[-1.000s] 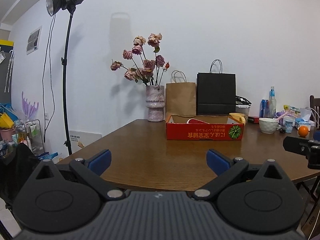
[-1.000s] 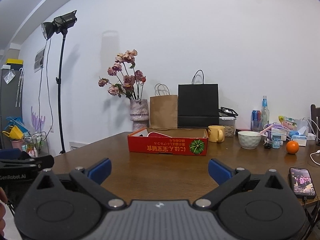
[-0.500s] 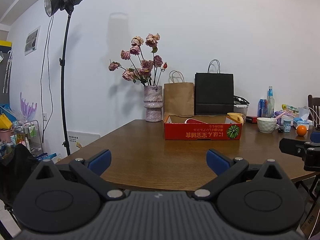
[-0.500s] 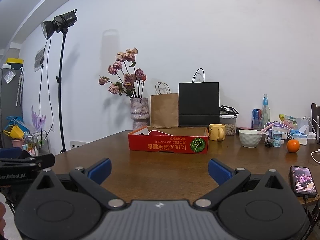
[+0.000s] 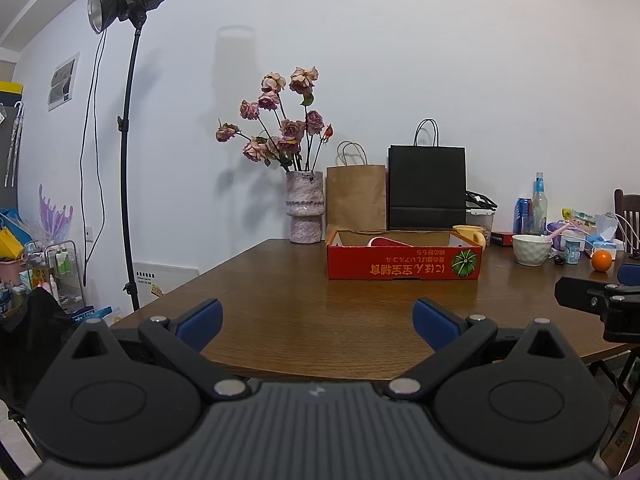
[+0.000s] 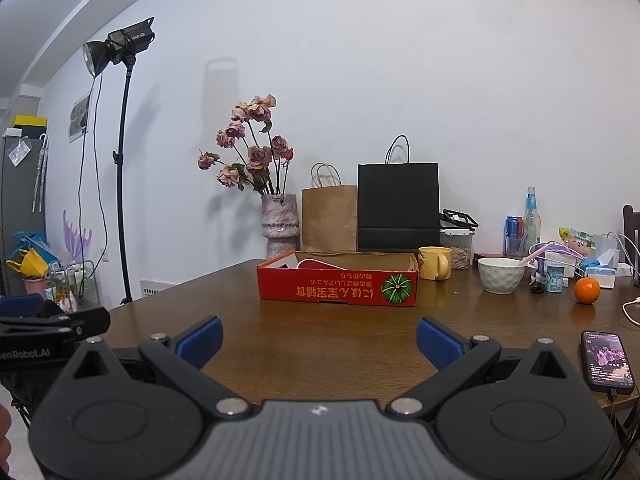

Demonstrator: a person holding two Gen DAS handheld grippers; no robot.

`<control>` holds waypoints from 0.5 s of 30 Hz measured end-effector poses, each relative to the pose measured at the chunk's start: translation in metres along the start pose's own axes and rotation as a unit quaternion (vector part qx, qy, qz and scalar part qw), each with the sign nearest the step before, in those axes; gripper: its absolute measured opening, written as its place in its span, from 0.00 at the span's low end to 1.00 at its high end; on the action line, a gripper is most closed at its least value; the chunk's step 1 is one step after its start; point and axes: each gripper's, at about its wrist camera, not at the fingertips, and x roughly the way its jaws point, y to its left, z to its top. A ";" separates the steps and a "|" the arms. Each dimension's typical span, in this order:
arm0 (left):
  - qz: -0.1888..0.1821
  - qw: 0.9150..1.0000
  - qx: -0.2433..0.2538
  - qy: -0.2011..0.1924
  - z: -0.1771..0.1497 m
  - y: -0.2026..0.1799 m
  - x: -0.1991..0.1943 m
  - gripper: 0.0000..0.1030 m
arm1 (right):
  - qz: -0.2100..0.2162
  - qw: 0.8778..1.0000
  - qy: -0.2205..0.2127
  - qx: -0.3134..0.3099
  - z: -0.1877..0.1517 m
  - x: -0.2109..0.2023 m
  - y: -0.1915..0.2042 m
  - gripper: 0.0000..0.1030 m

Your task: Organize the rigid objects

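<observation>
Both the left hand-held gripper (image 5: 316, 322) and right hand-held gripper (image 6: 319, 338) hang spread apart, holding nothing, near the bench (image 6: 340, 340) edge. Mid-bench, the red cardboard box (image 6: 338, 290) holds a red item (image 6: 318, 265); a yellow mug (image 6: 434, 263) sits just beside it.

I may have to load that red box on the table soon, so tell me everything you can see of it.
The red box is a shallow open-topped cardboard tray with brown inner walls. Its front wall carries orange print that reads upside down and a green pumpkin picture at the right end. It sits flat on the wooden table, in front of the paper bags. A red-and-white object lies inside, mostly hidden. A yellow mug stands by its right end; whether they touch is unclear. Neither gripper is near it.
</observation>
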 end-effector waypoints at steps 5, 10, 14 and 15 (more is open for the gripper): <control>0.001 1.000 0.001 -0.001 0.000 -0.001 0.000 1.00 | 0.000 1.000 0.001 0.000 -0.001 0.001 0.001 1.00; 0.001 1.000 0.001 -0.001 0.000 -0.001 -0.001 1.00 | -0.001 1.000 0.002 0.000 -0.001 0.001 0.001 1.00; 0.001 1.000 0.002 -0.002 0.000 -0.001 0.000 1.00 | 0.000 1.000 0.001 0.000 -0.001 0.001 0.000 1.00; 0.001 1.000 0.001 -0.002 0.000 -0.001 -0.001 1.00 | 0.000 1.000 0.002 0.000 -0.001 0.001 0.000 1.00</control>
